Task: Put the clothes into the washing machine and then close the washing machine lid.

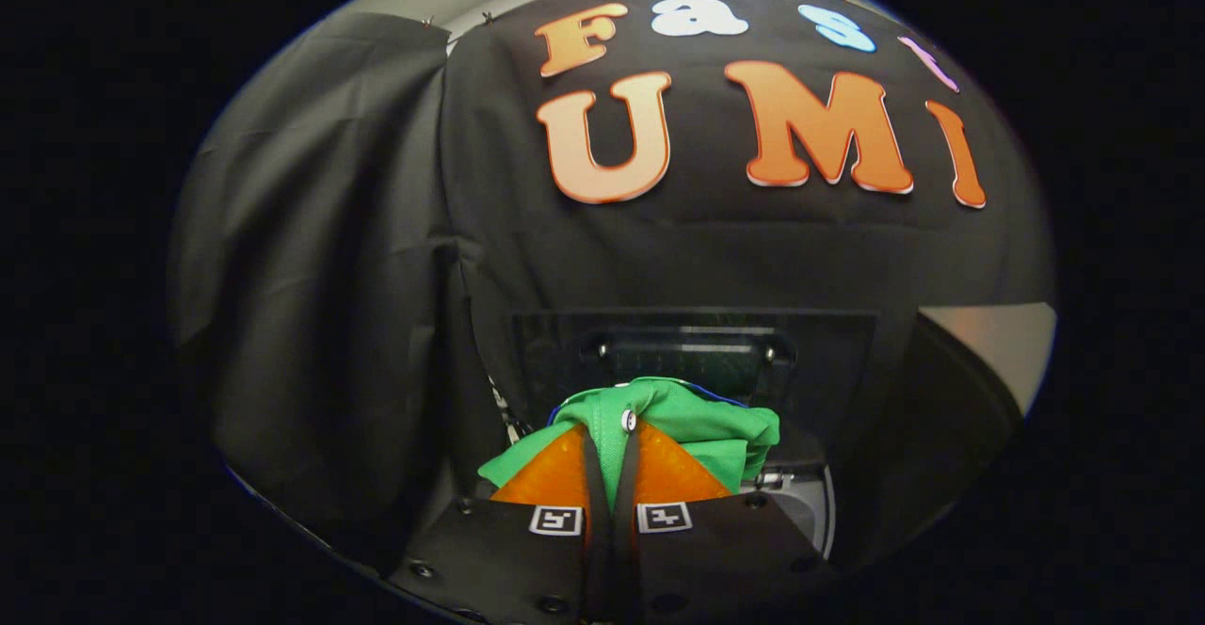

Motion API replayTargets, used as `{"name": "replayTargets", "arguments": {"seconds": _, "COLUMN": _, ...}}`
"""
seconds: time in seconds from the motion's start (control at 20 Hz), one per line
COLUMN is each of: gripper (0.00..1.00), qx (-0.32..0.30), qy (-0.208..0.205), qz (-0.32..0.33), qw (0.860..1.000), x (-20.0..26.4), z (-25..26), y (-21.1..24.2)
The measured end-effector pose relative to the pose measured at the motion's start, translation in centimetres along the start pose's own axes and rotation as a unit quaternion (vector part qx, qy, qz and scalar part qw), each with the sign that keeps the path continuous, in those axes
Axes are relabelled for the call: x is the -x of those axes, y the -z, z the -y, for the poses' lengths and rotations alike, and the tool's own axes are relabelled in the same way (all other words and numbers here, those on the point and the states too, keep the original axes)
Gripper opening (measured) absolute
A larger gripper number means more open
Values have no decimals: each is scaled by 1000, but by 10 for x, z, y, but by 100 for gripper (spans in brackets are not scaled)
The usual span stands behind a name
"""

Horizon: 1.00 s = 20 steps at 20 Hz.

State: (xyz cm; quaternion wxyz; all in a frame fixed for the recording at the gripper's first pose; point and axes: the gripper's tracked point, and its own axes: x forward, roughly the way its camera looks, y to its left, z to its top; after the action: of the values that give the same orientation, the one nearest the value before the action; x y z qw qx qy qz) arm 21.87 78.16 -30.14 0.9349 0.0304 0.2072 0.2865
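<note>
A: Can you read any writing from where you stand?

B: None; only 2 square black-and-white markers sit on your gripper (pixel 610 437).

A: And the jaws?

B: Your 2 fingers are pinched together on the crumpled green cloth garment (pixel 697 423), which hides the washing machine's dark upright lid (pixel 828 352) behind it. Black cloth walls surround you.

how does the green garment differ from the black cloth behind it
The green garment is bright and bunched up, pinched between the fingers of the gripper; the black cloth is dark and hangs as the booth's wall in long loose folds. The garment is a small bundle next to the cloth, which spans the whole backdrop beyond the fingers. Both are soft fabric.
</note>
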Motion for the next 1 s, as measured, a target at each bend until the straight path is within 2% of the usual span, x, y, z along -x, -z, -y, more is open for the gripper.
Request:
{"name": "replayTargets", "arguments": {"seconds": 0.3, "gripper": 8, "qx": -31, "qy": 33, "qz": -85, "qw": 995, "x": -48, "z": 15, "y": 92}}
{"name": "replayTargets", "arguments": {"seconds": 0.55, "gripper": 8, "qx": -70, "qy": 76, "qz": -181, "qw": 978, "x": -62, "z": 33, "y": 178}}
{"name": "replayTargets", "arguments": {"seconds": 0.8, "gripper": 8, "qx": -106, "qy": 110, "qz": -243, "qw": 958, "x": -49, "z": 46, "y": 221}}
{"name": "replayTargets", "arguments": {"seconds": 1.0, "gripper": 8, "qx": -111, "qy": 121, "qz": -242, "qw": 956, "x": -50, "z": 49, "y": 224}}
